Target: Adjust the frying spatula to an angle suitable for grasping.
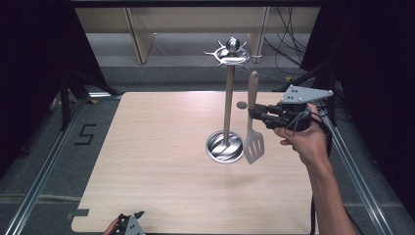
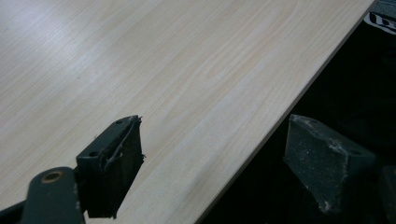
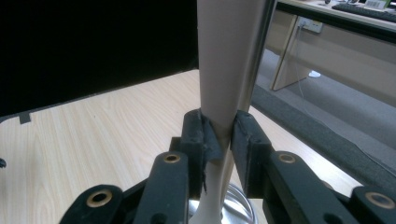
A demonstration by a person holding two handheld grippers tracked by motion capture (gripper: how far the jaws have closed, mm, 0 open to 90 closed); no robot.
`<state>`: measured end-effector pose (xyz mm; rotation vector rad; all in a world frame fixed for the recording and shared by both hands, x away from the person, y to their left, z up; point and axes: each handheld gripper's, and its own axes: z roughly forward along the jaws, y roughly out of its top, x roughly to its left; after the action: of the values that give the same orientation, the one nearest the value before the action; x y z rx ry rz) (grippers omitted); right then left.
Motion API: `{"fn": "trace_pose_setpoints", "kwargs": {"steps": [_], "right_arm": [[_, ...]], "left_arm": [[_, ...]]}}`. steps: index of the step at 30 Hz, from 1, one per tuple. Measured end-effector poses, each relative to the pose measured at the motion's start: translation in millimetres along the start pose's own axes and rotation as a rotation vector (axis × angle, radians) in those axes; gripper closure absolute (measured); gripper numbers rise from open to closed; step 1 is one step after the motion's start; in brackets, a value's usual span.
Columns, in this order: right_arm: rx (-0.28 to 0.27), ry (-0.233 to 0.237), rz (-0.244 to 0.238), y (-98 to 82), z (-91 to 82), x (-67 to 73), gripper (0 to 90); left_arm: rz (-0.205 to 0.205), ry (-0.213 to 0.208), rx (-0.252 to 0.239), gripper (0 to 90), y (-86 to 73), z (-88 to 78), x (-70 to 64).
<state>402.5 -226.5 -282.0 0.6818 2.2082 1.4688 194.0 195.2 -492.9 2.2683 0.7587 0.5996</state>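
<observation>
Beige plastic spatula (image 1: 254, 132) hangs upright in the air right of centre in the high view, its slotted blade down and its handle up. The blade is just beside the round steel base of the rack (image 1: 227, 103), above the bench (image 1: 161, 161), and I cannot tell that it touches anything there. The right tongs (image 1: 252, 113) are clamped on the handle near its middle; in the right gripper view the two black pads (image 3: 201, 135) press the handle (image 3: 224, 70) from both sides. Behind it in that view stands the thin steel pole of the rack.

The rack is in the upper middle of the high view: a shiny dish-like base, a tall pole, and at the top a ring of hooks under a ball. The handle end of the spatula is a little below these hooks and to their right.

The left tongs (image 1: 131, 221) are at the bottom edge of the high view, at the near edge of the bench. In the left gripper view they stand apart with nothing between them.

I judge that the step in hand is carrying the spatula up to hang it on the rack. The next move should bring the handle end to one hook, so the hole there must meet the hook tip; it needs a careful aim, because the hooks are small.
</observation>
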Motion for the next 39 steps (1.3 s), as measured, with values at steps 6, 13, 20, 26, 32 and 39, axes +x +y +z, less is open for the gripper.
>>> {"fn": "trace_pose_setpoints", "kwargs": {"steps": [6,13,20,26,32,39], "right_arm": [[0.017,-0.012,-0.012,8.5,1.9,-5.9,76.3],[0.032,-0.008,-0.017,13.4,6.0,-4.1,76.3],[0.058,-0.004,0.014,14.2,14.0,-3.8,76.2],[0.061,-0.006,0.019,15.5,21.3,-3.3,76.1],[0.061,-0.003,0.022,15.4,28.1,-6.2,76.1],[0.051,0.004,0.029,14.0,30.5,-5.9,76.0]], "left_arm": [[-0.004,0.007,-0.002,18.5,0.1,-0.4,-0.2],[0.005,0.003,0.007,18.5,0.0,-0.2,0.0],[0.022,-0.003,0.020,18.5,0.3,-1.6,0.5],[0.037,0.000,0.024,18.4,1.1,-3.2,1.1],[0.016,0.009,0.004,18.5,0.8,-1.3,-0.4],[0.016,0.008,0.003,18.4,0.9,-1.2,-0.6]]}}
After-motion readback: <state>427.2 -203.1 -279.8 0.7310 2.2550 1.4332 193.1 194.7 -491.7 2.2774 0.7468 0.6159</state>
